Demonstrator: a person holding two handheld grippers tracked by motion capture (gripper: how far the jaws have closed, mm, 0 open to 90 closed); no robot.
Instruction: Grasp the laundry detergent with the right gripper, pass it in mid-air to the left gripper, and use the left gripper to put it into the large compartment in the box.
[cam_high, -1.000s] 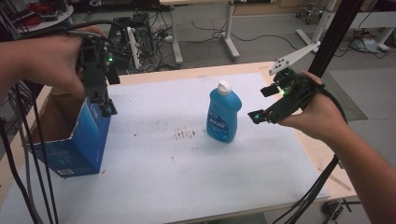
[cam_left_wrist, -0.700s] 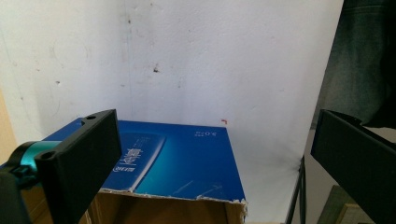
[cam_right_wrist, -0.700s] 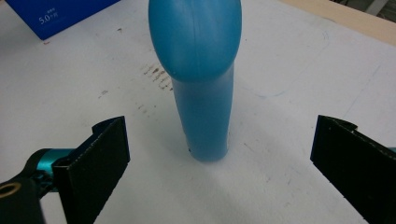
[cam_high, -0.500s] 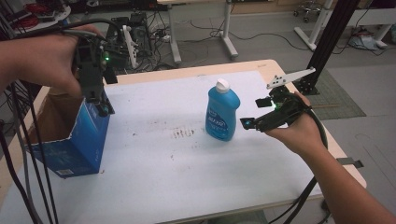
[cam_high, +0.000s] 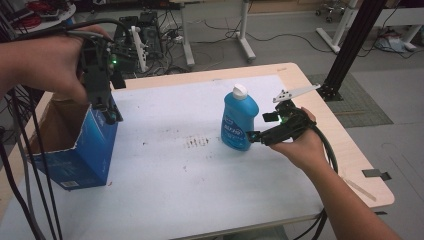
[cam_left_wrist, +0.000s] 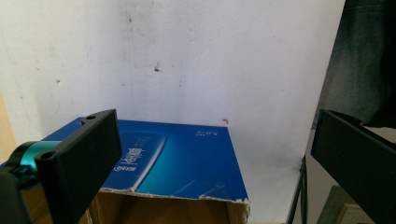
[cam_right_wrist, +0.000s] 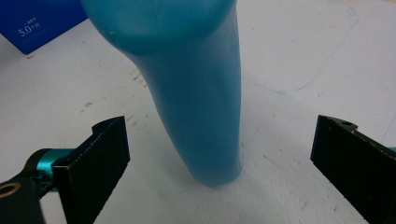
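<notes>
Blue bottle (cam_high: 239, 121) stands upright at frame centre on the white table (cam_high: 200, 185). My right gripper (cam_right_wrist: 219, 154) straddles its base, jaws wide and empty; closing this low, I risk tipping it. Left gripper (cam_left_wrist: 215, 154) gapes above the blue box (cam_high: 80, 150).

High view: looks forward and down from above the person's side, taking in the whole counter (cam_high: 165, 175).
Left gripper view: looks steeply down between its wide jaws, close over the open blue box (cam_left_wrist: 177, 161).
Right gripper view: sits low, very near the blue bottle (cam_right_wrist: 196, 107), which stands between its jaws.
Shared: bottle (cam_high: 239, 120) and box (cam_high: 85, 150) appear from above; the box corner (cam_right_wrist: 32, 21) appears behind the bottle.
</notes>
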